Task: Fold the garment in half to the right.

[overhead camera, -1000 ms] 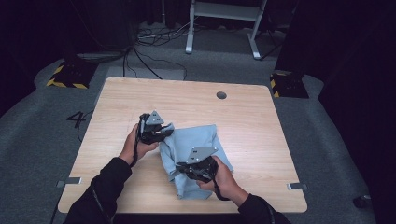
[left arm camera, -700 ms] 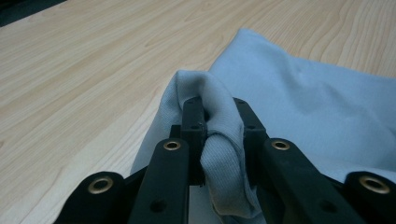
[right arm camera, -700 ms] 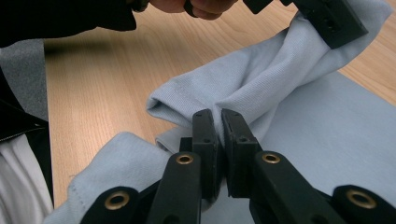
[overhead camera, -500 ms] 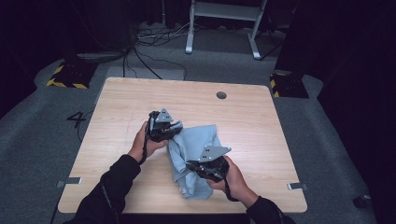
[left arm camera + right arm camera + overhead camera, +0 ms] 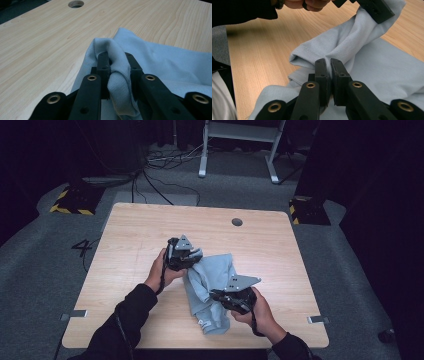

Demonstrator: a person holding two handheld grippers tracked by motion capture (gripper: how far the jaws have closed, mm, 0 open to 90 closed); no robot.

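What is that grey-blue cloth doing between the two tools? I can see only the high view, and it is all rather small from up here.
Observer: The left gripper has a bunched fold of the light blue garment pinched between its jaws.
Operator: And the other tool?
Observer: The right gripper is shut on a thin ridge of the garment, its jaws almost touching.
Operator: Is the cloth slack between them?
Observer: No. In the right gripper view a twisted band of fabric runs up to the left gripper.
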